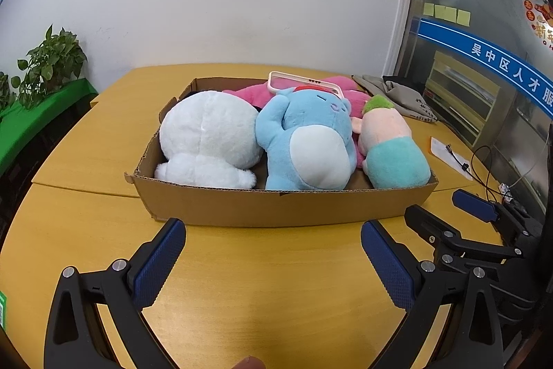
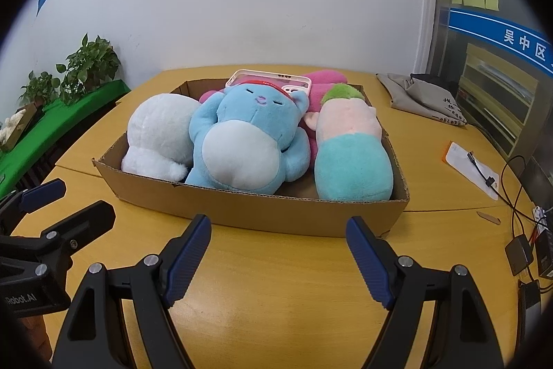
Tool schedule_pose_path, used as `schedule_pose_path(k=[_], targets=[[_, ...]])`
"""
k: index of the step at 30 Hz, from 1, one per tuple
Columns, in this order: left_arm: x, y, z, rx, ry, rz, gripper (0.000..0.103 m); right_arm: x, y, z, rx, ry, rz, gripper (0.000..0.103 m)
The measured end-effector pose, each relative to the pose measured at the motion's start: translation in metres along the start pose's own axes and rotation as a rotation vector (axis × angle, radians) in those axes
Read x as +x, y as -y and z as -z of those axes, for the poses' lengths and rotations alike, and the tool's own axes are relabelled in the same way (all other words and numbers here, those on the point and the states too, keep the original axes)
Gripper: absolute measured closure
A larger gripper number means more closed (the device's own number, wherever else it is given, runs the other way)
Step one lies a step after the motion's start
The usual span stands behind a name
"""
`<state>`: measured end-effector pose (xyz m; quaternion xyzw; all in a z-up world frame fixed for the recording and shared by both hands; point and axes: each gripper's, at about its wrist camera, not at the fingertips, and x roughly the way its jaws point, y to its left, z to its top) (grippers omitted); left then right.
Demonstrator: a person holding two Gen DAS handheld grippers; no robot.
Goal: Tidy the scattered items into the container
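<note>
A shallow cardboard box point(image 1: 276, 206) point(image 2: 276, 210) sits on the yellow table. Side by side in it lie a white plush point(image 1: 207, 137) point(image 2: 155, 134), a blue plush point(image 1: 307, 140) point(image 2: 249, 134) and a teal-and-pink plush with green hair point(image 1: 390, 144) point(image 2: 349, 154). Behind them are a pink plush point(image 1: 252, 92) point(image 2: 328, 82) and a pink-rimmed phone case point(image 1: 293, 82) point(image 2: 269, 80). My left gripper point(image 1: 273, 225) point(image 2: 83, 196) stands open before the box's front wall, holding nothing. Beside it, my right gripper point(image 2: 278, 222) point(image 1: 439, 206) is open and empty too.
A grey cloth bag point(image 1: 397, 92) point(image 2: 418, 95) lies at the back right. A white card with a cable point(image 1: 449, 154) point(image 2: 473, 168), power adapters point(image 2: 518, 251) and a small wooden stick point(image 2: 487, 217) lie on the right. Potted plants point(image 1: 52, 61) stand on a green shelf to the left.
</note>
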<state>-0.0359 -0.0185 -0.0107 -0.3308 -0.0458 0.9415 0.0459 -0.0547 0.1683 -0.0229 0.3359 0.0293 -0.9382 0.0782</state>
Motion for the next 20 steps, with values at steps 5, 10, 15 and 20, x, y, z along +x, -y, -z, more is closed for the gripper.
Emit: schedule_pose_path(k=[5,10,15,20], targets=[[0.000,0.001,0.000,0.012,-0.006,0.005,0.000,0.002,0.003,0.000,0.013,-0.004,0.006,0.023],[0.001,0.004,-0.001,0.029,-0.010,0.000,0.000,0.002,0.005,0.003,0.040,0.003,0.008,0.023],[0.001,0.008,0.002,0.033,-0.008,0.004,0.000,0.004,0.008,0.007,0.051,-0.008,0.018,0.023],[0.003,0.012,0.006,0.058,-0.029,-0.024,0.000,0.004,0.007,0.008,0.043,-0.012,0.019,0.023]])
